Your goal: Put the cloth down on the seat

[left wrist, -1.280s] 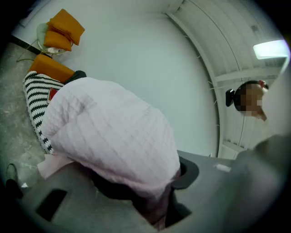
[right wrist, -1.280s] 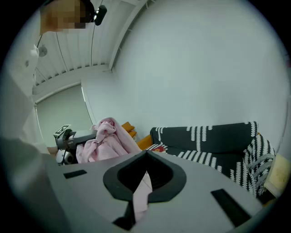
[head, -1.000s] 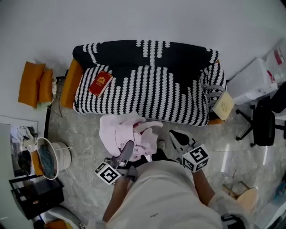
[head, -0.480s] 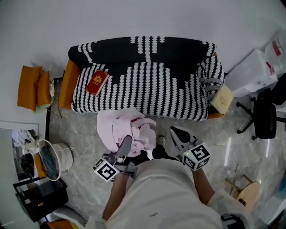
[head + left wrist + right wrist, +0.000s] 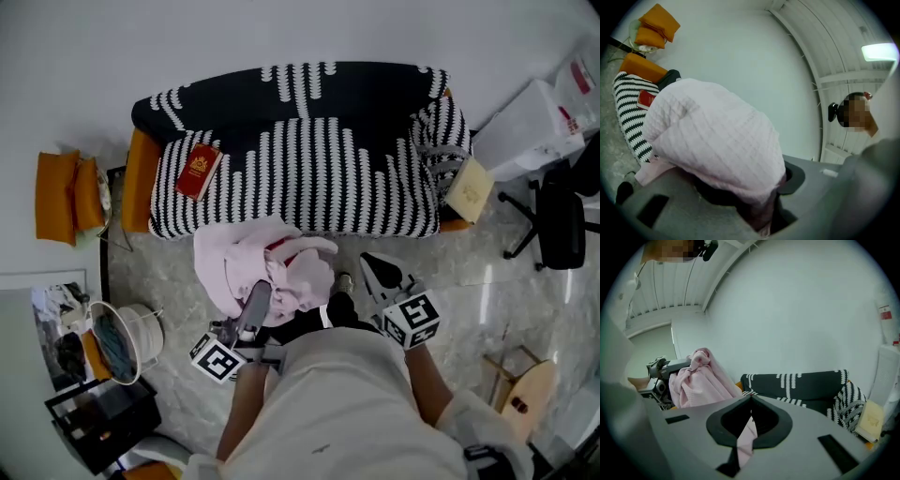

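Head view first: there's a sofa (image 5: 291,103) with a black-and-white striped cover up against a plain white wall, and a red booklet (image 5: 198,172) lies at the left end of its seat (image 5: 319,178). The floor (image 5: 169,272) is grey marble-look stuff. Orange cushions (image 5: 64,197) sit at the left edge, a white bucket (image 5: 131,339) with something teal inside is at lower left, a black office chair (image 5: 561,230) is on the right, and there's a wooden stool (image 5: 520,386) at lower right. The pink cloth (image 5: 234,262) isn't on the seat yet; it's bunched up in the air just in front of the sofa's front edge, left of centre. The left gripper (image 5: 260,289) comes up into it from below, and the right gripper (image 5: 372,265) is off to its right. Left gripper view: the quilted pink cloth (image 5: 712,140) is heaped right over the left gripper (image 5: 757,208), whose jaws are clamped on a fold of it. The striped sofa (image 5: 628,108) and the booklet (image 5: 646,99) are at the left and the cushions (image 5: 656,26) are at upper left. Right gripper view: the right gripper (image 5: 750,401) has its jaws closed tip to tip with a thin strip of the cloth (image 5: 701,380) caught between them. The main bundle is at the left, and the sofa (image 5: 797,383) runs across the middle against the white wall.
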### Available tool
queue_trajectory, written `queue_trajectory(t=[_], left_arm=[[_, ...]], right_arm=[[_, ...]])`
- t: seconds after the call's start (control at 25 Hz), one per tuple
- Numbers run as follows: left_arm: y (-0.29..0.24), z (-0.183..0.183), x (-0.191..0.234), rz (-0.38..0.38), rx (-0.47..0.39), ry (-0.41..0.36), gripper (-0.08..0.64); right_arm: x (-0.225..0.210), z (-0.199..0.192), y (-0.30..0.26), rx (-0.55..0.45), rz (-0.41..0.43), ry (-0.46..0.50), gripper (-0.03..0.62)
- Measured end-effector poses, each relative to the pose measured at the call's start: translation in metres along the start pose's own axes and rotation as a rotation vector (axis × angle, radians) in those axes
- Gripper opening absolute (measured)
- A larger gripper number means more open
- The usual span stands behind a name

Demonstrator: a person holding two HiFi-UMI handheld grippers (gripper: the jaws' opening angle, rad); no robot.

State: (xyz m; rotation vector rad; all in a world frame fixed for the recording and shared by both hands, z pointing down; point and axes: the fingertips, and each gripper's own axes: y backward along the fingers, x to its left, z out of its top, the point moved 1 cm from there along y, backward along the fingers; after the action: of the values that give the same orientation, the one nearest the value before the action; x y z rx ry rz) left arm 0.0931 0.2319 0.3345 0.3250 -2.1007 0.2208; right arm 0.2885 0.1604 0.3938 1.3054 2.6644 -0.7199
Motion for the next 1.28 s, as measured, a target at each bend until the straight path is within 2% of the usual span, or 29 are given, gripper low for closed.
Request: queue_trajectory(t=[0.32,0.8,1.12,1.28], left_arm=[[-0.044,0.036,0.022,-0.036,0.052,-0.001,0.187],[-0.107,0.13,0.061,-0.115,0.086,-0.021,0.187],[-0.132,0.184,0.097,-0.157,0.127,-0.023,0.187],[-0.143,0.2,0.11,-0.185,0.157,-0.031,0.187]], right_arm=[[-0.018,0.029,-0.035,-0.009,-0.074,-0.022,0.008],[-0.023,0.098,-0.115,-0.068,-0.158,0.004,0.008],[-0.024,0.115,-0.158,-0.082,-0.265,-0.033,0.008],[-0.024,0.113,-0.167,-0.084,-0.307,-0.071,0.008]])
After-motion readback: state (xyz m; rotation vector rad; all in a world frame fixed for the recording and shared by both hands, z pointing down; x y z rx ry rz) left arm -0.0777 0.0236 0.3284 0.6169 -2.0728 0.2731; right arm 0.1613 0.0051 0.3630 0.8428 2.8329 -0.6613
